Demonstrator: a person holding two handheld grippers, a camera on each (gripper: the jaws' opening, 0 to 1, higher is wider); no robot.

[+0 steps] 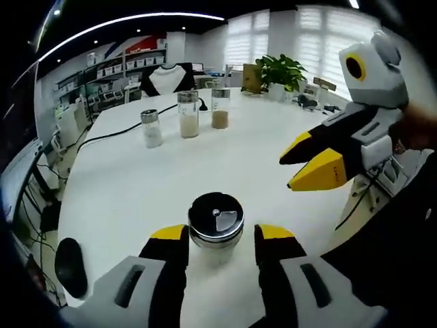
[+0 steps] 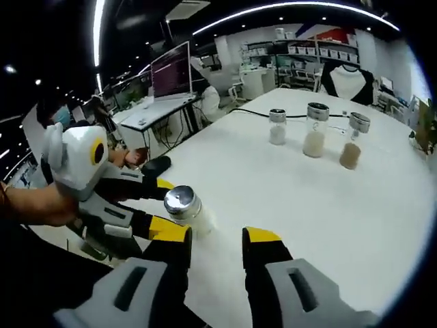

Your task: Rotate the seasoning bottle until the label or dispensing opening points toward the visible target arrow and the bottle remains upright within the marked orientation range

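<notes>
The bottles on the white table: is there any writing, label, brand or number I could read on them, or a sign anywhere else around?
No text can be read.
Near seasoning bottle: metal lid, no legible label.
Three far bottles: no legible label.
Red sign above the shelves: too blurred to read.
Small cards by the plant: too small to read.
Monitor: content too blurred to read.

place: office-lab | cues: white meeting table [image 1: 225, 164]; monitor [image 2: 171, 72]; storage shelves [image 1: 113, 78]; potted plant [image 1: 281, 70]
</notes>
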